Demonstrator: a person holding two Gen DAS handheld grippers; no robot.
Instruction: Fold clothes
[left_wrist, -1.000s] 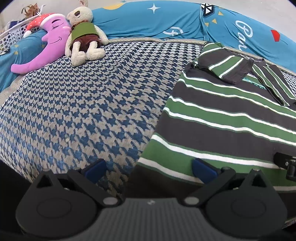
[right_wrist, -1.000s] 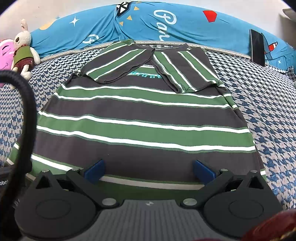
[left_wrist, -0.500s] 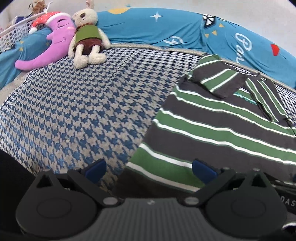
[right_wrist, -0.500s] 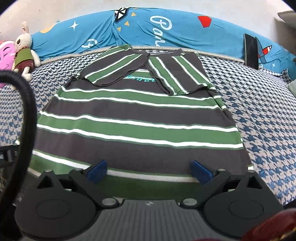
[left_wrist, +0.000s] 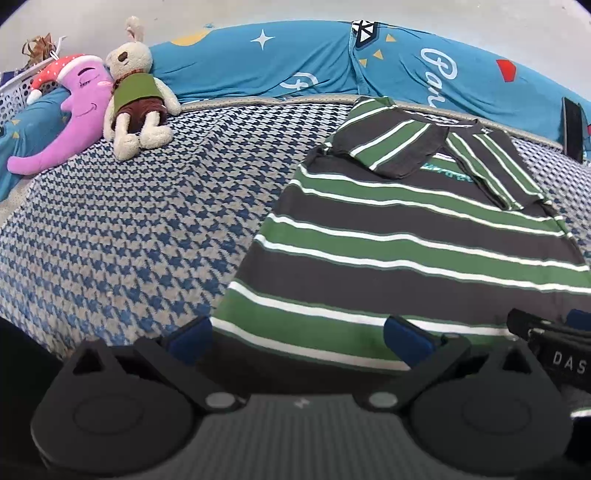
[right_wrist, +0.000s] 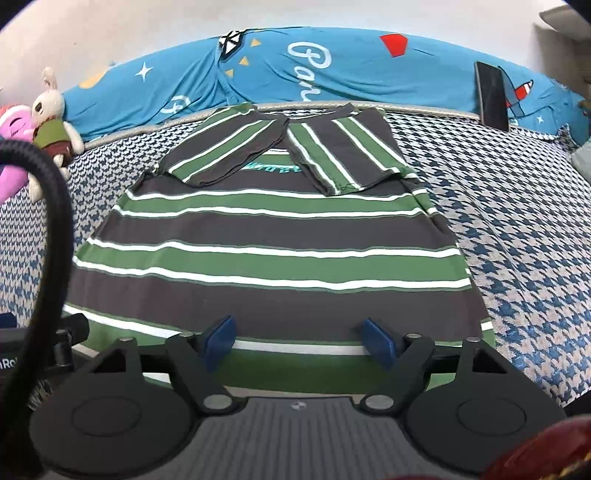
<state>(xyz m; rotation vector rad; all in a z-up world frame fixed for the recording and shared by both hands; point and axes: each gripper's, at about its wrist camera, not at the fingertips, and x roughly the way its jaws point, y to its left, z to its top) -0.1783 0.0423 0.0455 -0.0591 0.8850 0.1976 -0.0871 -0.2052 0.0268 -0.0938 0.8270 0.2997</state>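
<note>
Lengthwise, striped shirt (right_wrist: 280, 258), collar far (sleeves in).

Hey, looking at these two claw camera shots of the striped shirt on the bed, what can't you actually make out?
- Striped shirt near hem: both views, hidden behind the claw bodies.
- Teal chest print: both views, partly covered by the folded-in sleeves, unreadable.
- White basket: left wrist view, cut off by the frame edge.
- Red thing: right wrist view, blurred, cut by the corner.

white "das" on the right claw (left_wrist: 565, 363), teal chest print on striped shirt (right_wrist: 280, 258) unreadable
</note>
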